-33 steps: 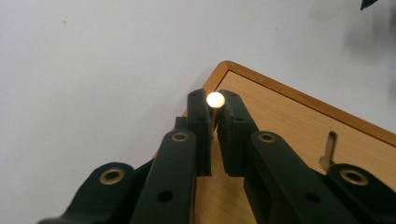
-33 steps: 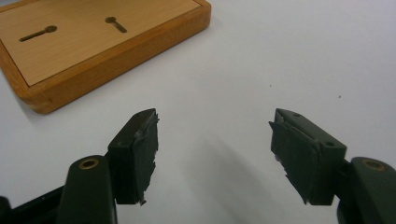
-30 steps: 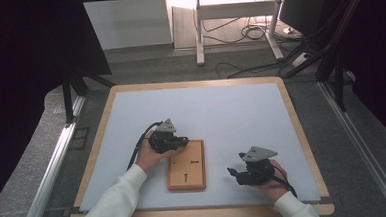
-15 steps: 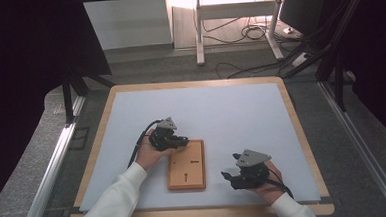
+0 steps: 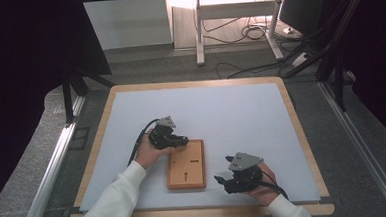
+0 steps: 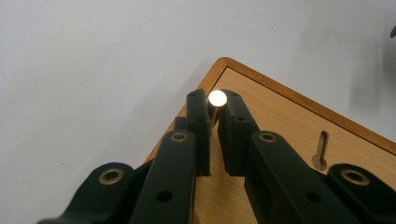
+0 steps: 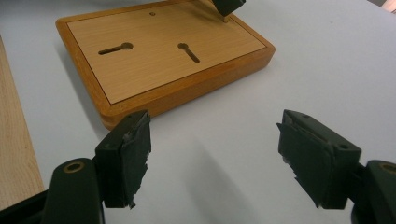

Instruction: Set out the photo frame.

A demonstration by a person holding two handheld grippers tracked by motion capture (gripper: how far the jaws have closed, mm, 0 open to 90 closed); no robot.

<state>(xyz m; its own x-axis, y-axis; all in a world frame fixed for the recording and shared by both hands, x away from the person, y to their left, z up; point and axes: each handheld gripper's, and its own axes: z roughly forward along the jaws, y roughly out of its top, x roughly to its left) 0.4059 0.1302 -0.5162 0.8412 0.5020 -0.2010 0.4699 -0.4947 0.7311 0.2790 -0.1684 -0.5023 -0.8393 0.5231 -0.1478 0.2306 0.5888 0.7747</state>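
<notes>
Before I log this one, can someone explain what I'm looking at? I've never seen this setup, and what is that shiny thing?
A person at a table holds a hand-held two-jaw gripper in each hand. The high view looks down from above; the other two pictures come from cameras riding on the grippers. On the white surface lies a wooden board with keyhole slots. The left gripper is closed on a small metal pin over the board's corner. The right gripper is open, holding nothing, beside the board.

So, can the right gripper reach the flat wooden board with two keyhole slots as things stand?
Probably yes: the right gripper is open, and bare white table lies between it and the wooden board.
</notes>
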